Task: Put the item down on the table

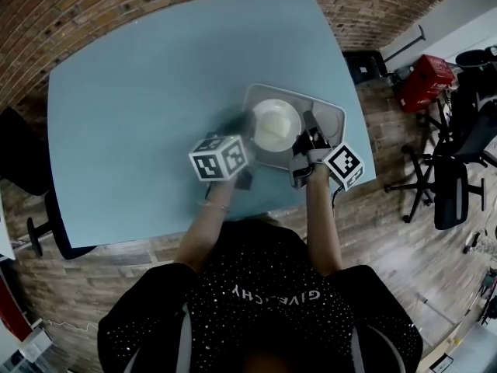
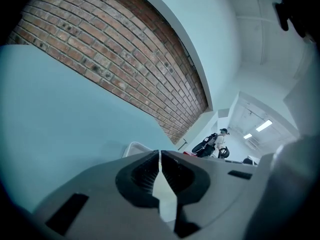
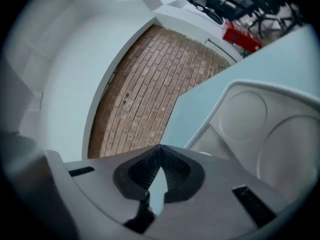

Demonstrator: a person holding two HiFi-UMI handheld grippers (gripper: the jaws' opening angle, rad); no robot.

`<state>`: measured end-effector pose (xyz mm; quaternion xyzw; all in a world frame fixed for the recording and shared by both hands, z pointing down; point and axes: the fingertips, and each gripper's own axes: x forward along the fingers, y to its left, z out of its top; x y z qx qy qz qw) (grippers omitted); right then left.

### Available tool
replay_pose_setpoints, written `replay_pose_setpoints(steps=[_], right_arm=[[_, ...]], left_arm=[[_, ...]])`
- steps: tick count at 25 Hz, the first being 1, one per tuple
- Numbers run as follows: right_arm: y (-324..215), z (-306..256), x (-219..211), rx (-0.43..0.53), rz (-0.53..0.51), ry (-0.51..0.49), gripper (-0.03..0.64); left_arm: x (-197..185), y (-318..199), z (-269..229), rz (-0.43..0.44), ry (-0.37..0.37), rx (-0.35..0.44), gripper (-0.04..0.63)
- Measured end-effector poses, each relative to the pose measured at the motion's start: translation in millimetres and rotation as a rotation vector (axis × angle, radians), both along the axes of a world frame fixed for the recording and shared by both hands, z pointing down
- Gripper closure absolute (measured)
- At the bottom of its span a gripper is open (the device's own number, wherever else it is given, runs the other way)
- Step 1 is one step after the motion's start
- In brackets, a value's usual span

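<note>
Your left tongs (image 2: pixel 160 154) are closed tip to tip with nothing between them, and so are your right tongs (image 3: pixel 160 148). Just beyond both lies the grey tray (image 1: pixel 332 119), apparently flat on the blue surface (image 1: pixel 132 115), with a white dish (image 1: pixel 276 124) in it. It looks light, stiff and smooth. Pinch its raised rim and keep it level, or the dish may slide.

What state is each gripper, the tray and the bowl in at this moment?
Left gripper: shut, nothing between its jaws.
Right gripper: shut, nothing between its jaws.
Tray: lying flat on the table, not held by either gripper.
Bowl: upright in the tray.
</note>
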<state>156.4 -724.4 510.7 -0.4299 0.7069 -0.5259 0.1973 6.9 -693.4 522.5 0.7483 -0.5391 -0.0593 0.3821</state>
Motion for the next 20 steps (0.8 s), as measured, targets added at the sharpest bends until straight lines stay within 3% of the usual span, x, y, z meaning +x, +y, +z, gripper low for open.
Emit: replay_pose_setpoints(steps=[2, 7, 20], right_arm=[[4, -1, -3, -0.022, -0.016, -0.058, 0.604], [10, -1, -12, -0.006, -0.071, 0.016, 0.604], [22, 7, -11, -0.064, -0.056, -0.002, 0.604]], left_arm=[[3, -1, 0, 0.001, 0.008, -0.001, 0.571], [5, 1, 6, 0.0, 0.009, -0.019, 0.571], [4, 7, 1, 0.005, 0.01, -0.009, 0.571]])
